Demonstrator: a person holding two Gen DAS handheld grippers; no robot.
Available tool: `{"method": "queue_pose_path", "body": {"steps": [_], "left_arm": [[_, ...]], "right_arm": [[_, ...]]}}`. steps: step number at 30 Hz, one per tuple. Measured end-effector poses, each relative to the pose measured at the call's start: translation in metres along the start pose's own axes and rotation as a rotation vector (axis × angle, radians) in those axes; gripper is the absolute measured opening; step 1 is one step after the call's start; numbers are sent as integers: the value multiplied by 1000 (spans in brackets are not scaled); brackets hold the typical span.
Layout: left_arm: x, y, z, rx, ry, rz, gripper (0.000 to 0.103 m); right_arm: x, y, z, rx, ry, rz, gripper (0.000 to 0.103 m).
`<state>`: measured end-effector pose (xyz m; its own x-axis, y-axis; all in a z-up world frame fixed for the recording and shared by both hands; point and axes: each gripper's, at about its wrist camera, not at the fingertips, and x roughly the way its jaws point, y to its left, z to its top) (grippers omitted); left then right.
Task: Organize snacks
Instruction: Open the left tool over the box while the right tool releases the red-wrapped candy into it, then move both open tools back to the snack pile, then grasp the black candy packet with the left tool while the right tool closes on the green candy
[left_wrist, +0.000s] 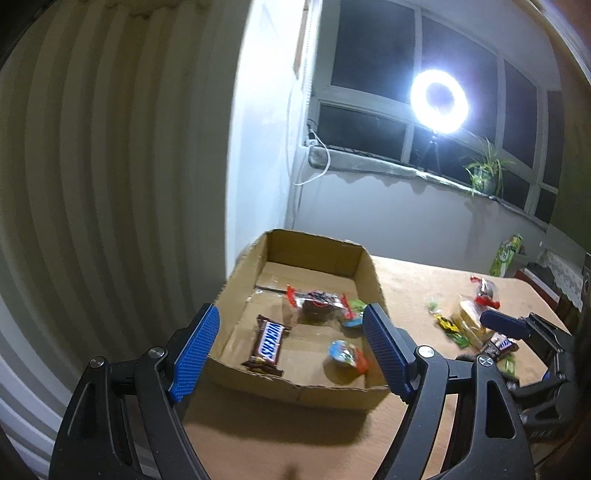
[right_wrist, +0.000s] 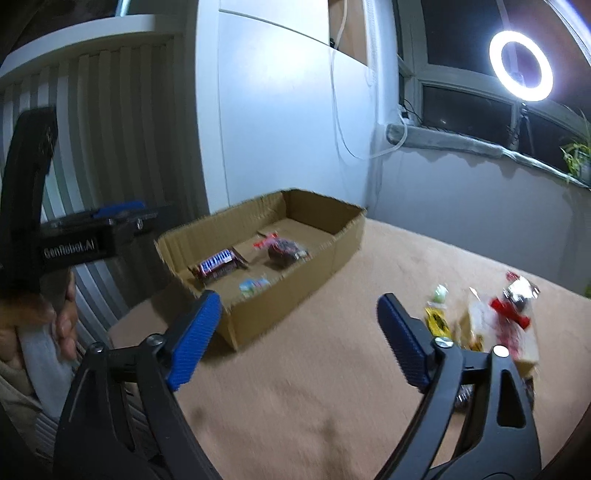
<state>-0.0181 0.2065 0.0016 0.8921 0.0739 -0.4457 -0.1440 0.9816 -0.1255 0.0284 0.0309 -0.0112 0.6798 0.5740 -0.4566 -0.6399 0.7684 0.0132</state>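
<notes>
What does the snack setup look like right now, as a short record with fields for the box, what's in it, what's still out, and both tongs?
box: open cardboard box on the table, against the wall
in box: Snickers bar, clear pack with red ends, two small colourful packets
still out: snack pile on the table to the right of the box
left tongs: open, empty, at the box's near edge
right tongs: open, empty, over the table between box and pile

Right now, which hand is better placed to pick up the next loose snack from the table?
Right. Its tongs are open, empty and beside the loose snack pile. The left tongs, also open and empty, face the cardboard box, away from the pile.
</notes>
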Motion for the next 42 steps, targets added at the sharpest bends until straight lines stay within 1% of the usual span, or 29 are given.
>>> {"method": "queue_pose_path", "body": {"steps": [1,9,15,19,21,28,33,39,41,42], "left_arm": [[-1,-4,1,7,1,-4,80],[-1,-43,1,66,15,-69,80],[11,-84,-4,127,52,-157,80],[22,-114,-11,179,73,-218,80],[32,-131,-16,207,95,-258,80],[62,-183,-38,321,184,-355,80],[80,-210,-52,389,246,-417,80],[94,-222,-57,420,304,-427,80],[97,-224,-58,429,322,-427,80],[99,-224,-59,432,332,-425,80]], "right_arm": [[-4,-3,-4,4,1,-8,95],[-32,-37,-28,43,19,-82,95],[-49,-69,-54,95,61,-158,95],[-58,-90,-73,126,93,-191,95],[-60,-98,-80,136,104,-204,95],[-67,-130,-100,196,130,-267,95],[-69,-142,-107,215,139,-261,95],[-67,-149,-111,222,146,-239,95],[-64,-151,-110,222,151,-231,93],[-62,-151,-110,219,155,-226,88]]}}
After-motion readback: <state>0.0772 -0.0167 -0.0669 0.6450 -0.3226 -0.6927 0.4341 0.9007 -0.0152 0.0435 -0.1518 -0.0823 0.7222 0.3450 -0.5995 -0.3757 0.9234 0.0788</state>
